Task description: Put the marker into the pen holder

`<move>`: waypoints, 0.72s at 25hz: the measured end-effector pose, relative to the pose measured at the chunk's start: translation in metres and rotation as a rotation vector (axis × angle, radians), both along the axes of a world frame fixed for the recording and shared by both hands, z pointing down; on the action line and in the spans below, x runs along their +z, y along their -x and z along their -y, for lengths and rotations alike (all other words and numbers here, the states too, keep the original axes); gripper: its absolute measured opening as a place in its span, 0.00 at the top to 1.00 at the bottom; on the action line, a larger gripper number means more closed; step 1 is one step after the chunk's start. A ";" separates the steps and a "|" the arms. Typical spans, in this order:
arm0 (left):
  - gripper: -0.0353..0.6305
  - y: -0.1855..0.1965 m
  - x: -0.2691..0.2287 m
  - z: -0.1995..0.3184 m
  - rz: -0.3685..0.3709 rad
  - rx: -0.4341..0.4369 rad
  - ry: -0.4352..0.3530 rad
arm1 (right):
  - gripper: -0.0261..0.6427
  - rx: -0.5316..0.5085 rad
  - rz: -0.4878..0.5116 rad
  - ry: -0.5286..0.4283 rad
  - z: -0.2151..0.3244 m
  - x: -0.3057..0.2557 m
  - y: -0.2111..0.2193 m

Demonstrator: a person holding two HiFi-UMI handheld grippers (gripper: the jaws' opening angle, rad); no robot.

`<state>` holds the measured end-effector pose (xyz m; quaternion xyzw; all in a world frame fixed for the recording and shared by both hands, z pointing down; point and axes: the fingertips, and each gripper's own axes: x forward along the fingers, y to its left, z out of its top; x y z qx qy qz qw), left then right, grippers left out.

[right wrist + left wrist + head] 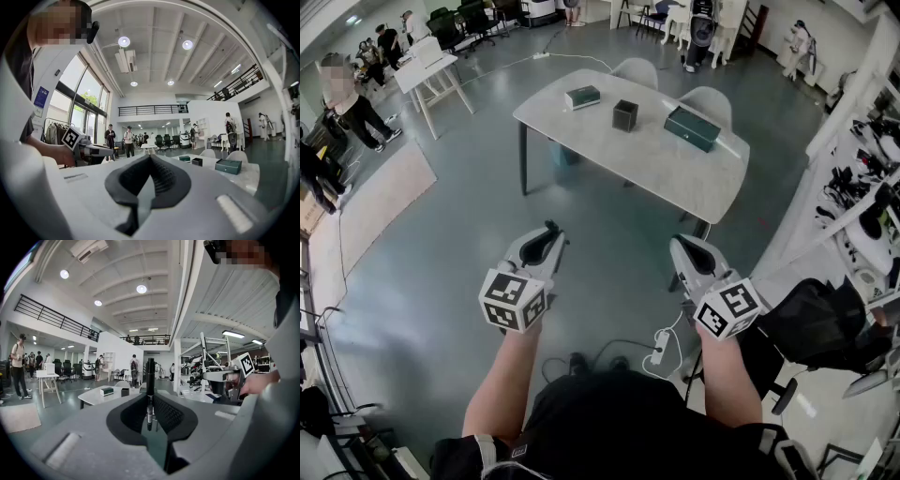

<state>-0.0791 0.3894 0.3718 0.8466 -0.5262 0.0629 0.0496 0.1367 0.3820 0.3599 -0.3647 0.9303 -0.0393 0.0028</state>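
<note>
Two boxes (582, 97) (692, 128) flank the pen holder (624, 114) — left hand-held gripper (549, 230) grips the marker (150, 380), right one (680, 246) clenched empty.

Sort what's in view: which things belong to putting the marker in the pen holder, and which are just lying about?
Job: marker, clamped in the left hand-held gripper; pen holder on the table.
Lying about: green box, small box, chairs behind the table.
</note>
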 end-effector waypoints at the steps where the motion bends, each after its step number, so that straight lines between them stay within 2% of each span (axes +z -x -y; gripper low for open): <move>1: 0.87 -0.002 -0.002 0.000 0.002 0.000 -0.003 | 0.96 -0.001 0.001 0.002 -0.001 -0.001 -0.001; 10: 0.87 -0.022 -0.007 -0.009 0.022 -0.011 -0.014 | 0.96 0.049 0.041 -0.008 -0.004 -0.001 -0.038; 18: 0.87 -0.045 -0.008 -0.019 -0.001 -0.016 -0.015 | 0.96 -0.045 0.015 -0.005 -0.023 0.003 -0.033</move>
